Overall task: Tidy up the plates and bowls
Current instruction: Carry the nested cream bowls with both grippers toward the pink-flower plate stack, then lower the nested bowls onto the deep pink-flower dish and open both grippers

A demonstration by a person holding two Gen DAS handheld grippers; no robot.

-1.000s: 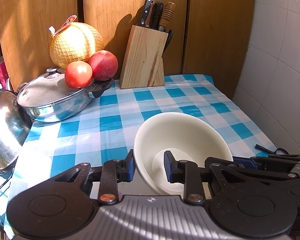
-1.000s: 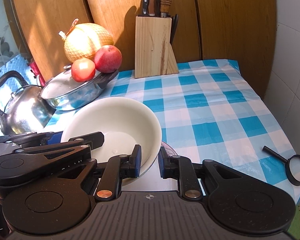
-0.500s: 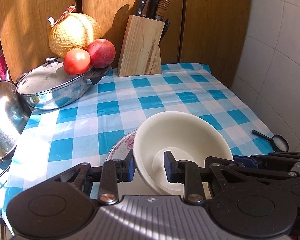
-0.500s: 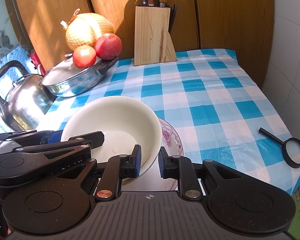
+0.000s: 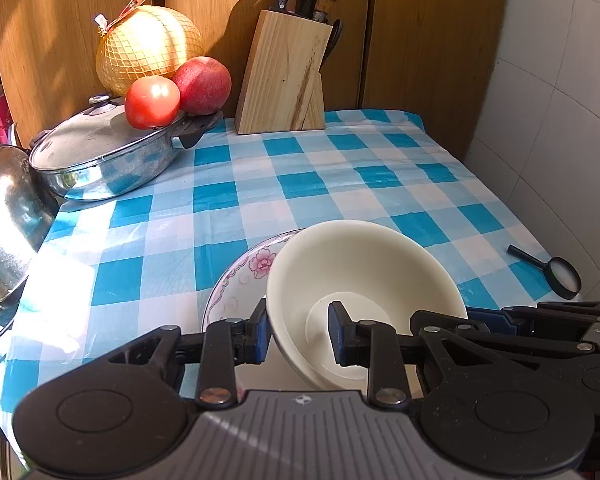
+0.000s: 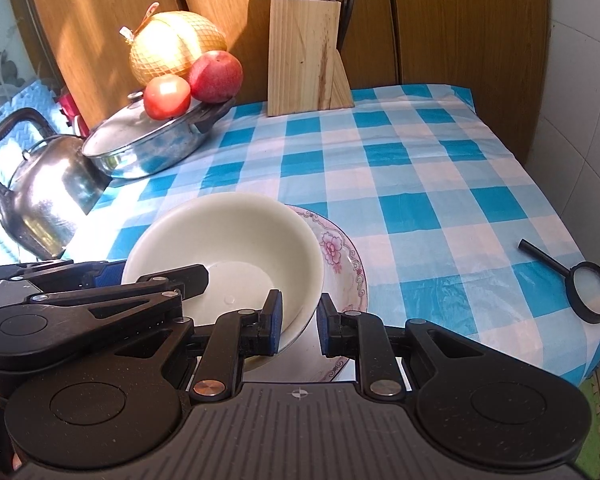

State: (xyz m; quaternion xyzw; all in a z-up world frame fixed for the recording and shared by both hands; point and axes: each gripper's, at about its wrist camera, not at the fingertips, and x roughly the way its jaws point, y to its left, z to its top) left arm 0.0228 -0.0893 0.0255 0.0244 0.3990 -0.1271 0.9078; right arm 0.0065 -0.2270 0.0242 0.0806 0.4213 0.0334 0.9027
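A cream bowl [image 5: 360,264] [image 6: 228,232] is gripped by both grippers at opposite sides of its rim. My left gripper [image 5: 298,332] is shut on the bowl's left rim, one pad inside and one outside. My right gripper [image 6: 300,320] is shut on the right rim in the same way. Under the bowl lies a floral-rimmed plate [image 5: 240,280] [image 6: 340,256] on the blue checked tablecloth [image 5: 300,184]. I cannot tell whether the bowl touches the plate. The bowl hides most of the plate.
A lidded steel pan [image 5: 108,160] at the back left carries a tomato [image 5: 152,100] and an apple [image 5: 202,84], with a netted pomelo [image 5: 148,48] behind. A knife block [image 5: 284,80] stands at the back, a kettle [image 6: 40,192] at the left, a magnifying glass [image 6: 584,288] at the right.
Both grippers, still clamped on the bowl, have shifted so that the floral plate, hidden a second ago, now shows beneath the bowl. The magnifying glass has come further into view.
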